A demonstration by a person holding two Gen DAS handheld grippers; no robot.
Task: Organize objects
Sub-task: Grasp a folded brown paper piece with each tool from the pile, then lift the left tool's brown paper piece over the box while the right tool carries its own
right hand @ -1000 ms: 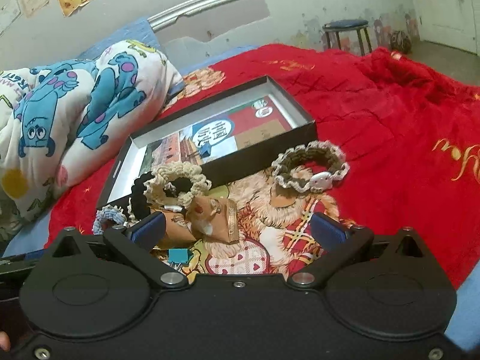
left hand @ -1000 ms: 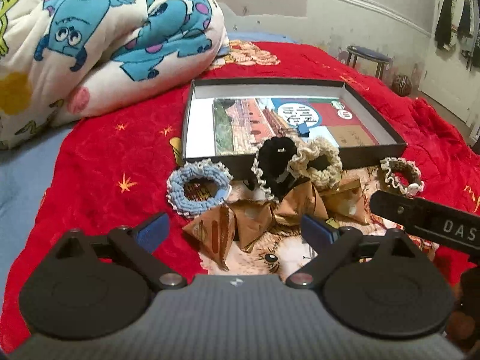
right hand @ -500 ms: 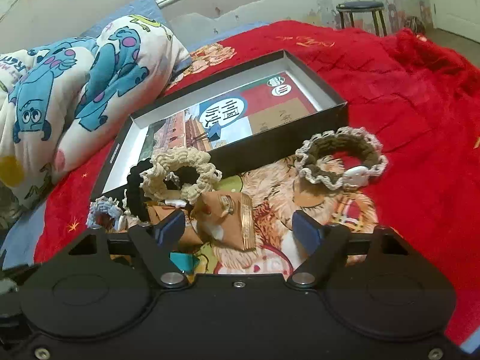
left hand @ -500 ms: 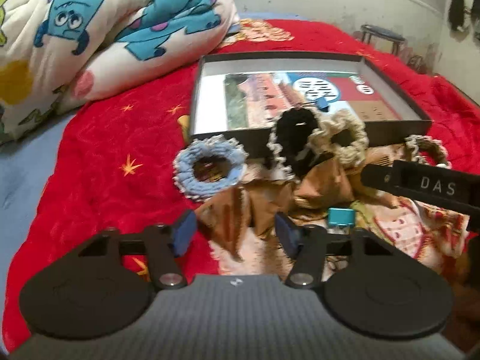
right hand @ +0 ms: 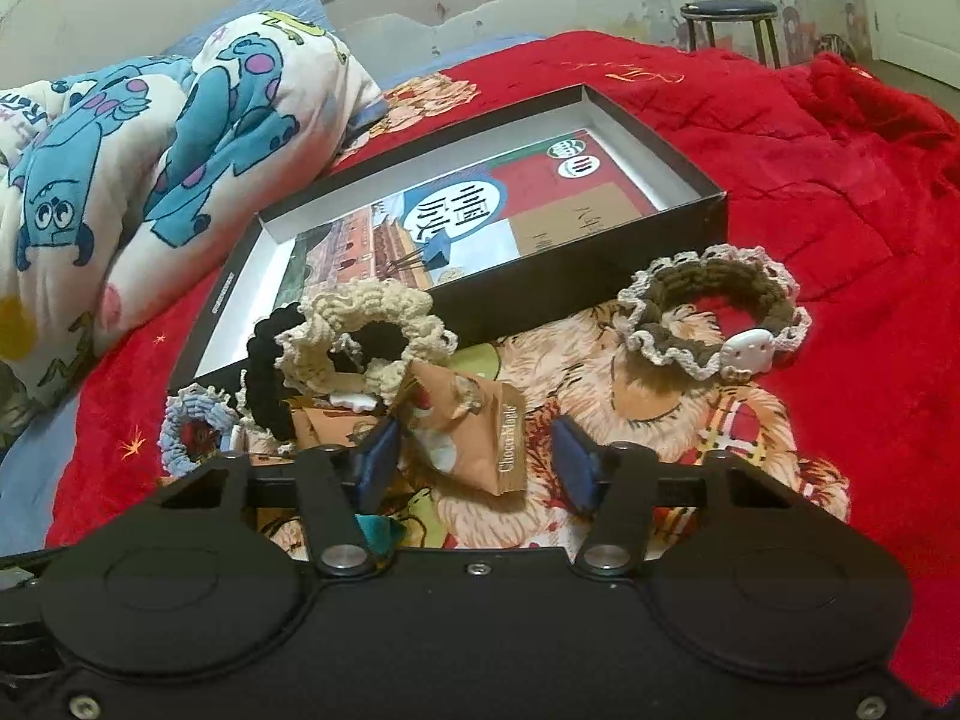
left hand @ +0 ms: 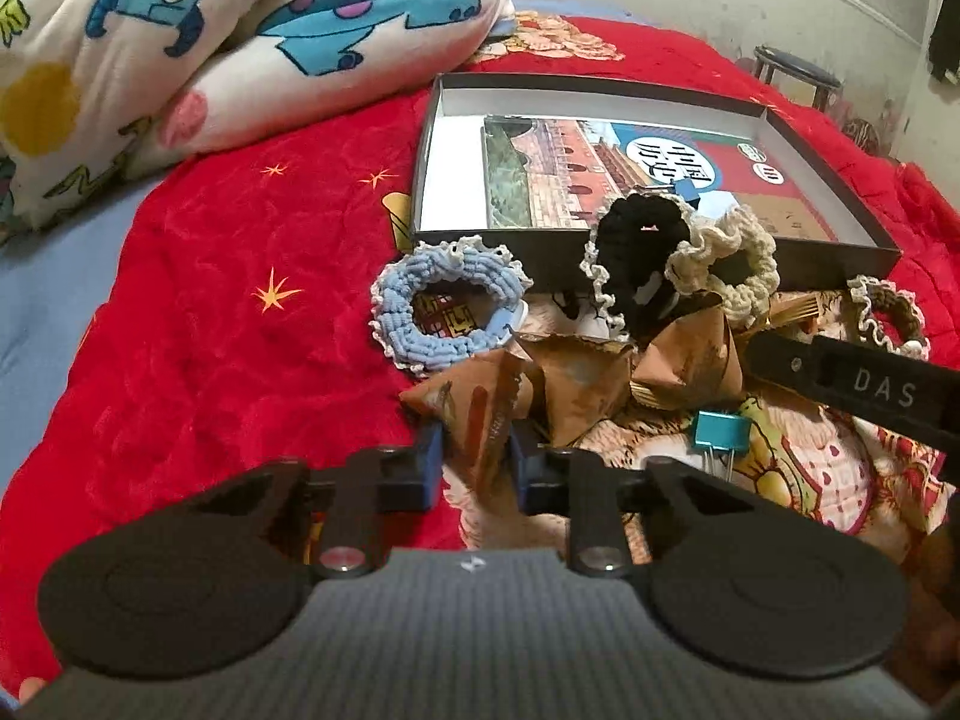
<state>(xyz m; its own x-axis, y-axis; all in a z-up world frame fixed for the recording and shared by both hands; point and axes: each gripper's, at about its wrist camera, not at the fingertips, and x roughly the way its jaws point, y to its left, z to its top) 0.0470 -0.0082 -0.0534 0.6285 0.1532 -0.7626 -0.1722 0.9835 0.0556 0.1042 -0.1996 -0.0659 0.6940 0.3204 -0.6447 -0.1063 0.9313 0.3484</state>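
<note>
I am closing the left gripper (left hand: 474, 465) on a brown packet (left hand: 474, 414); its jaws have just been narrowing and the pads are now pinching the packet's near corner. The right gripper (right hand: 474, 459) has also been narrowing, and its jaws are straddling a second packet (right hand: 474, 426), the right finger (right hand: 576, 468) not yet touching. Beyond both sets of fingertips the box (left hand: 864, 252) is waiting. I am worrying that the crinkly corner slips out on lifting, or drags the neighbouring packets and the blue scrunchie (left hand: 447, 312) just ahead.
</note>
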